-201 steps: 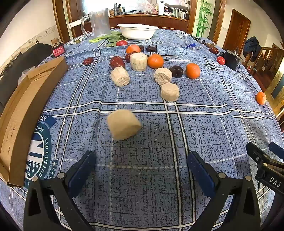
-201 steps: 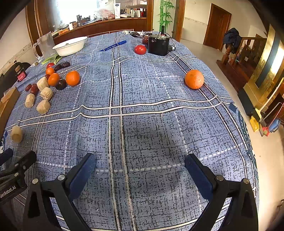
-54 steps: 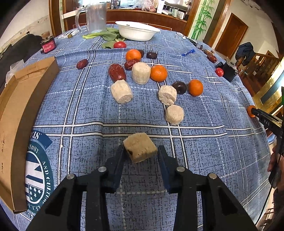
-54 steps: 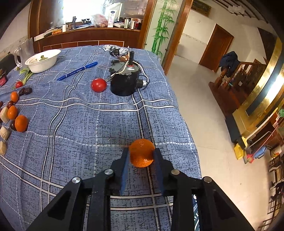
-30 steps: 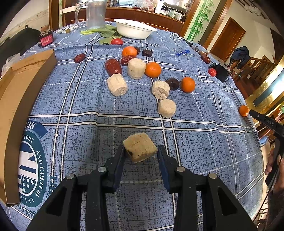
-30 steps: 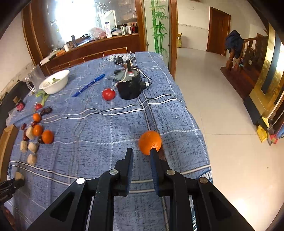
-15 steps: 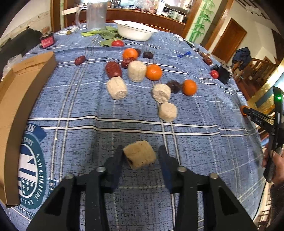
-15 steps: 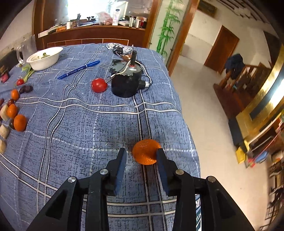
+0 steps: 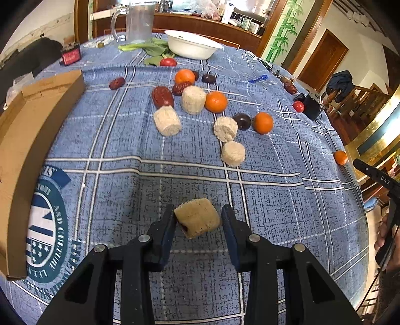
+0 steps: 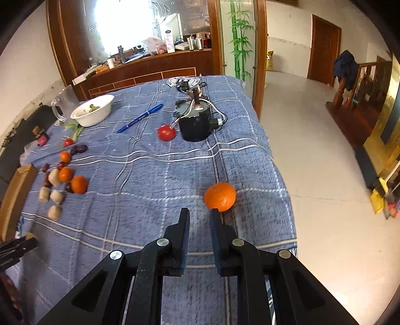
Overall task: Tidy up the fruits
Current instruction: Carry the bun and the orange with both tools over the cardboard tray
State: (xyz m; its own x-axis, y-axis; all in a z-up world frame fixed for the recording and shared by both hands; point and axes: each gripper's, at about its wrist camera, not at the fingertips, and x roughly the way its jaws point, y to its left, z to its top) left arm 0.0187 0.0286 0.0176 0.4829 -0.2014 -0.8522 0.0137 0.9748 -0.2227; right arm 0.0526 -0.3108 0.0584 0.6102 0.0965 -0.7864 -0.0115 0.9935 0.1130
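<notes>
My left gripper [image 9: 197,221] is shut on a tan cylindrical piece [image 9: 197,218] and holds it above the blue checked tablecloth [image 9: 275,212]. Further back lie more tan pieces [image 9: 167,120], oranges [image 9: 216,101] and dark red dates [image 9: 162,96] in a loose group. My right gripper [image 10: 199,220] is nearly shut and empty. A lone orange [image 10: 220,196] lies on the cloth just beyond its right fingertip, near the table's right edge; it also shows in the left wrist view [image 9: 340,157].
A cardboard box [image 9: 27,135] lies along the left edge. A white bowl [image 9: 191,47], a glass jug [image 9: 138,22] and greens stand at the back. A black motor [image 10: 195,123], a tomato [image 10: 166,132] and a blue pen [image 10: 140,118] lie beyond the lone orange.
The lone orange has slipped out from between my right gripper's jaws, which have closed further; it now lies just beyond the right fingertip. My left gripper still holds the tan piece.
</notes>
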